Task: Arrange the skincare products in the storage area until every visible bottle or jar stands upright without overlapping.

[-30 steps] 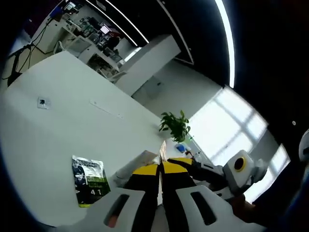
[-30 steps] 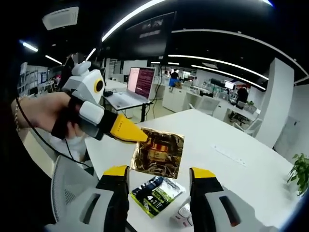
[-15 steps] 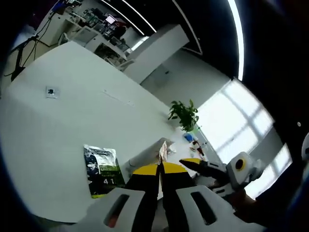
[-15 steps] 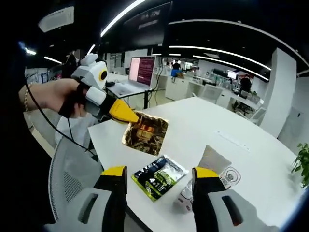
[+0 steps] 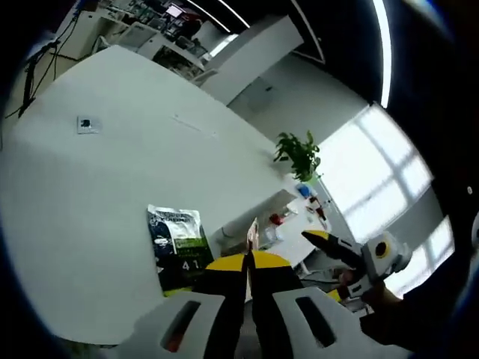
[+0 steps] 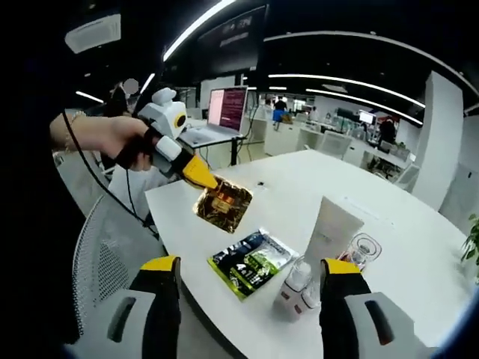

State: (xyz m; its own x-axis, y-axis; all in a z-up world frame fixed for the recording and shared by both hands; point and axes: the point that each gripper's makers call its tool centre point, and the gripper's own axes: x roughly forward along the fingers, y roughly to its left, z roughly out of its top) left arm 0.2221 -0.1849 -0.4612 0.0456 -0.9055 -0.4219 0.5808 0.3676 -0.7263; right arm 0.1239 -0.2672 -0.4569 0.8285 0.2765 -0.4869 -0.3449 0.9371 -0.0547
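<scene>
Left gripper [image 6: 203, 176] is clamped on a gold foil sachet [image 6: 222, 205], lifted clear of the white table [image 6: 389, 247]. Right gripper [image 6: 251, 280] stands released over the upright tube [image 6: 331, 228] and small bottles [image 6: 297, 286], ready for arranging.

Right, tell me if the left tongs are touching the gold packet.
Touching. In the right gripper view the left tongs are shut on the upper edge of the gold packet, holding it above the table.

Worktop [image 6: 404, 247] bare at right of frame; green pouch [image 6: 251, 262], tube [image 6: 329, 228] and bottles [image 6: 297, 286] crowd centre.
</scene>
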